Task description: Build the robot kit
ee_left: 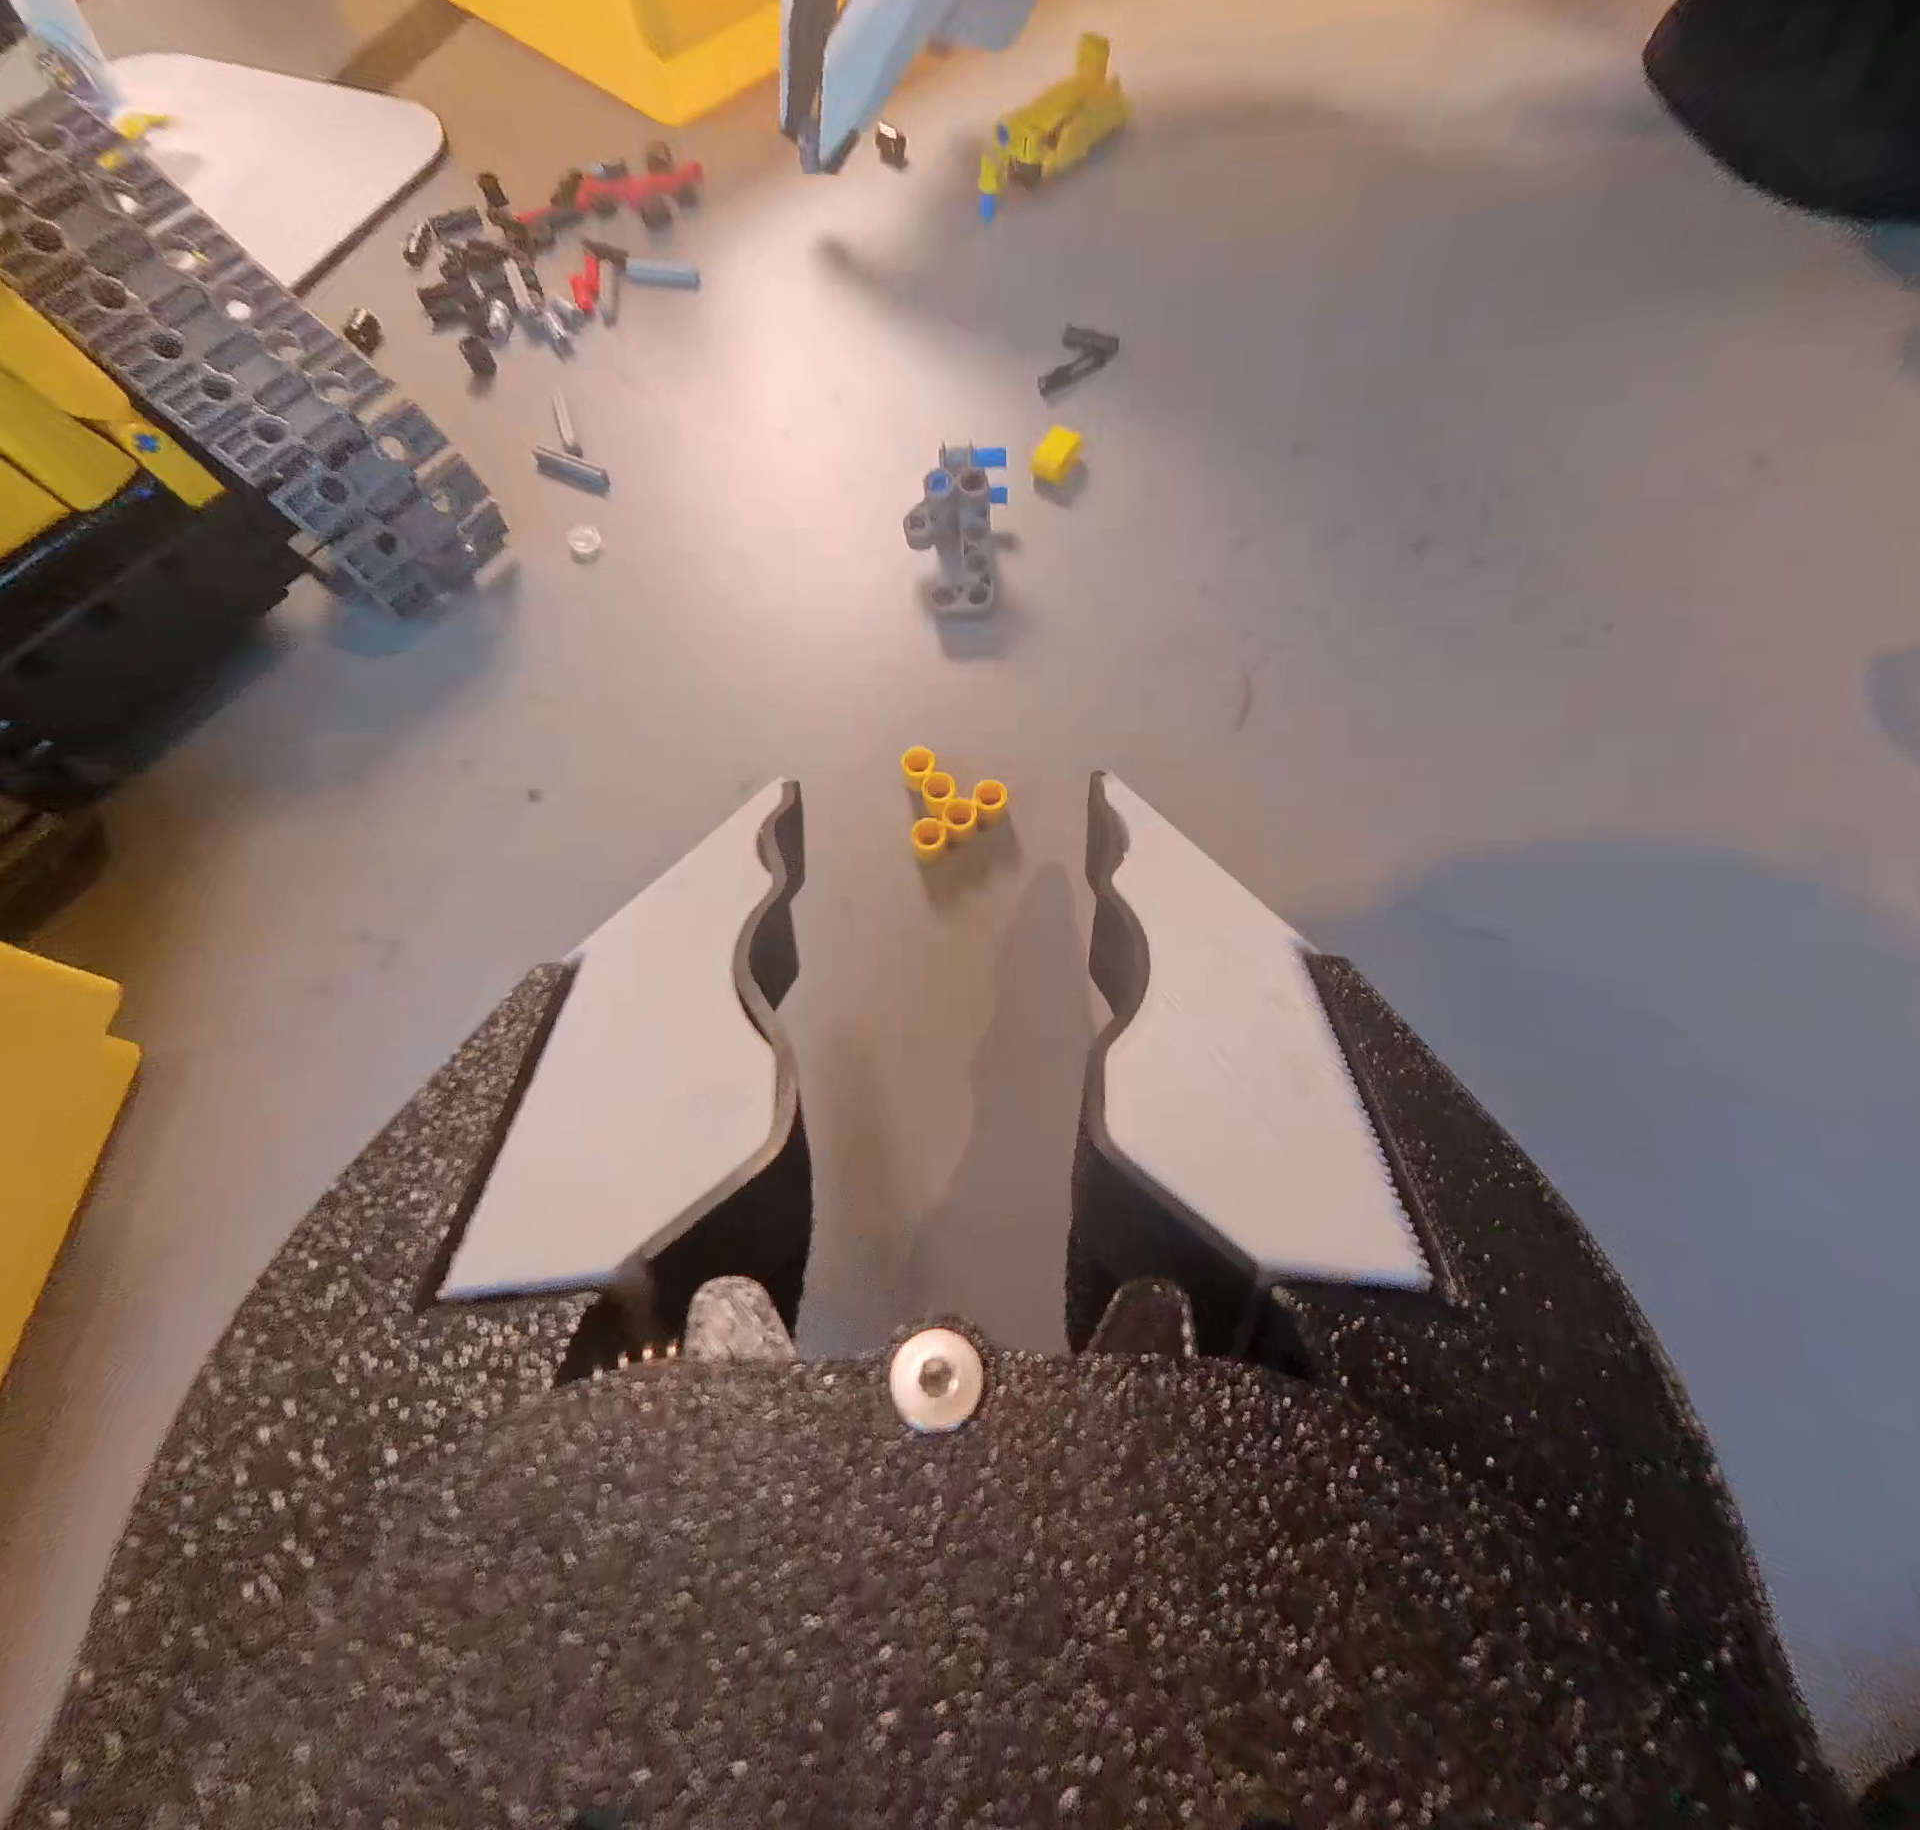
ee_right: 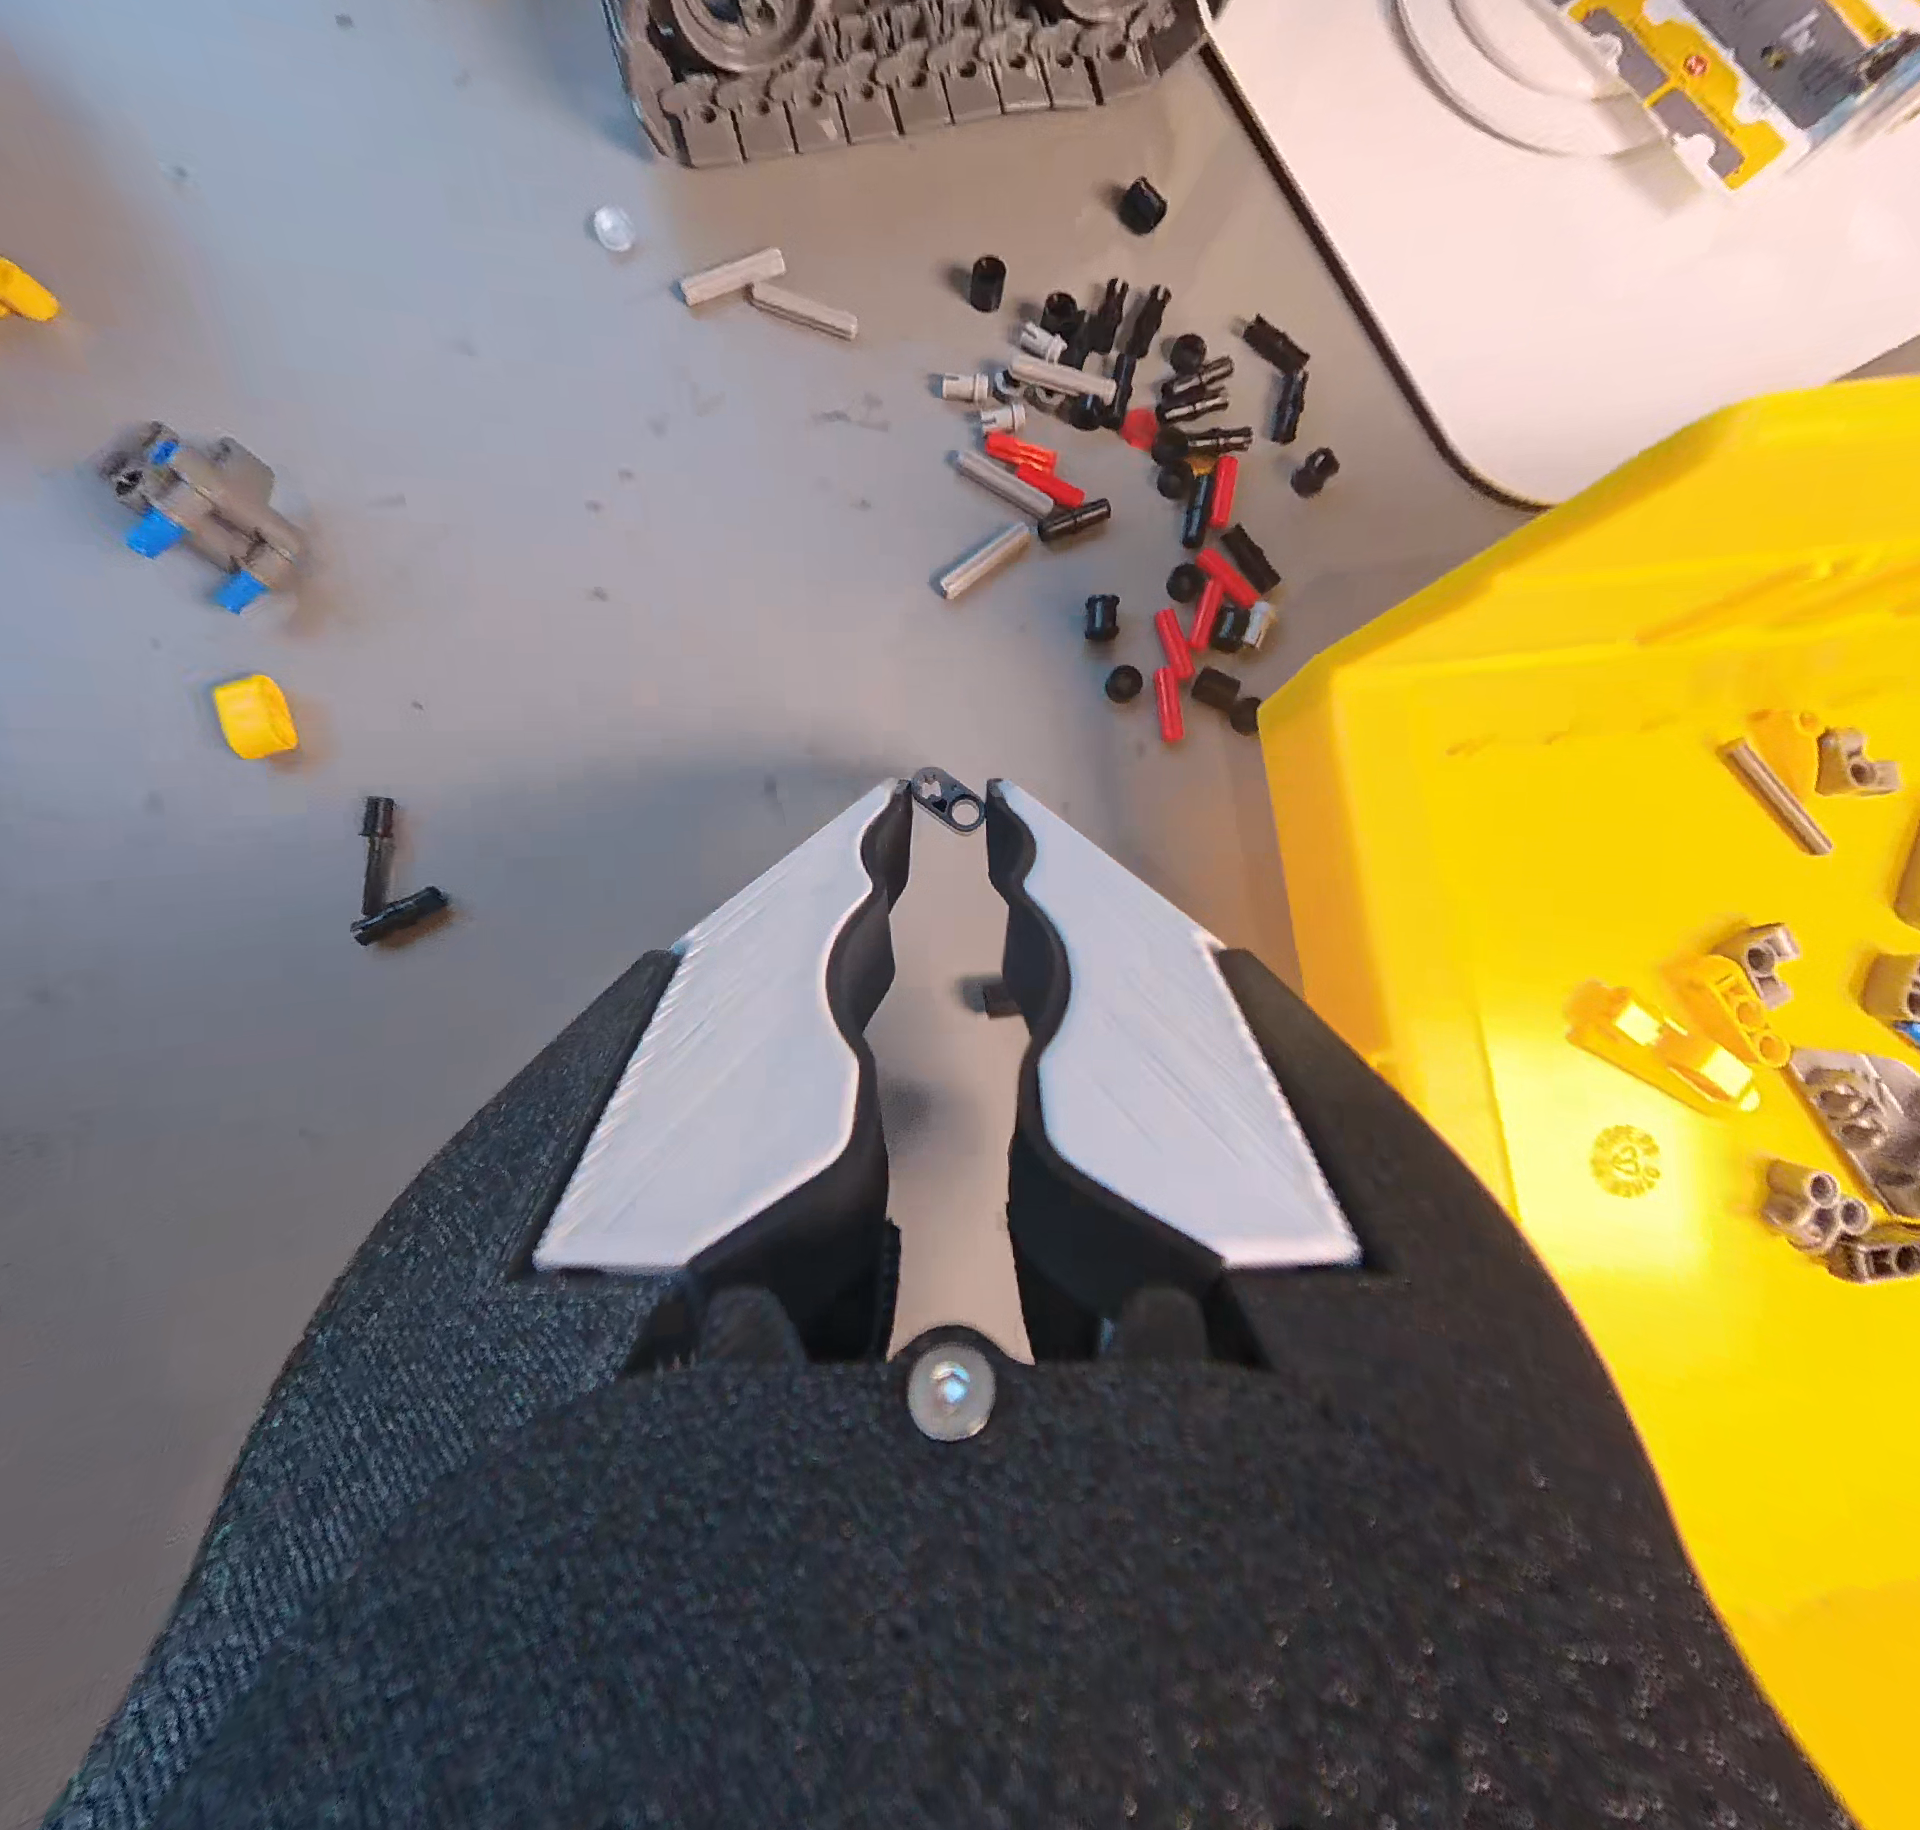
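Note:
My left gripper [ee_left: 943, 804] is open above the grey table, its fingertips on either side of a small yellow holed beam piece [ee_left: 954, 801] that lies on the table. It holds nothing. My right gripper [ee_right: 948, 801] is shut on a small dark grey connector piece [ee_right: 948, 804], pinched at the fingertips above the table. The right gripper also shows far off in the left wrist view [ee_left: 868, 35], with the small piece [ee_left: 886, 141] at its tip. A grey and blue sub-assembly [ee_left: 958, 523] lies ahead of the left gripper and also shows in the right wrist view [ee_right: 203, 513].
A tracked vehicle model [ee_left: 260, 378] [ee_right: 914, 35] stands at the table's side. A pile of black, red and grey pins [ee_right: 1132, 492] [ee_left: 540, 253] lies by a yellow bin [ee_right: 1621, 949] holding several parts. A yellow block [ee_right: 255, 715], black pins [ee_right: 390, 876], a yellow sub-assembly [ee_left: 1055, 123] and a white board [ee_right: 1558, 253] lie nearby. The left gripper's tips are roughly 25 centimeters from the right gripper's. The yellow block [ee_right: 255, 715] is about equally far from each gripper, around 12 centimeters. Seen from the left wrist view [ee_left: 1054, 444] as well.

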Demonstrator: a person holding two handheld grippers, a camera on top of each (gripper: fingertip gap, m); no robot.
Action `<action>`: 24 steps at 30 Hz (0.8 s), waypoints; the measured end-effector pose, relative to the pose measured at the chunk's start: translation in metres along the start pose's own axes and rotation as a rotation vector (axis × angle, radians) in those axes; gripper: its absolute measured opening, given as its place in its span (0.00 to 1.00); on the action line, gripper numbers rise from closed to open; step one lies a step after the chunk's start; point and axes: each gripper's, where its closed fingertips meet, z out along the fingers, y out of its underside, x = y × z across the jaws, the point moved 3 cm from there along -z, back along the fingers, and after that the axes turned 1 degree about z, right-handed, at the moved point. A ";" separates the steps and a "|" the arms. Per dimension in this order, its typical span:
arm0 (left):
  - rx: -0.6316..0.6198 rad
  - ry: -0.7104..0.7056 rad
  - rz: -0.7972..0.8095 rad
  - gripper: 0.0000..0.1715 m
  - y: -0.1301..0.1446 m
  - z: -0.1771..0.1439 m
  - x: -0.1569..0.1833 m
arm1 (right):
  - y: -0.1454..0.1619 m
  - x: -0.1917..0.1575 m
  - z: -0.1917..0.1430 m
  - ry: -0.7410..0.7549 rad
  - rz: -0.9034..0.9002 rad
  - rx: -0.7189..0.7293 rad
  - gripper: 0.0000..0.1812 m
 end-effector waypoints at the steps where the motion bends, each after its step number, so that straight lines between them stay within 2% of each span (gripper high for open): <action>1: -0.025 -0.002 0.015 0.30 0.003 0.003 0.001 | 0.002 -0.001 0.002 -0.005 0.003 -0.006 0.08; 7: -0.107 0.051 0.057 0.21 0.014 0.012 0.014 | 0.002 -0.013 0.013 -0.045 -0.016 -0.043 0.08; 12: -0.106 0.046 0.064 0.11 0.013 0.012 0.014 | 0.002 -0.014 0.017 -0.052 -0.011 -0.044 0.08; 24: -0.104 0.033 0.100 0.00 0.011 0.016 0.016 | 0.000 -0.013 0.011 -0.045 -0.012 0.001 0.10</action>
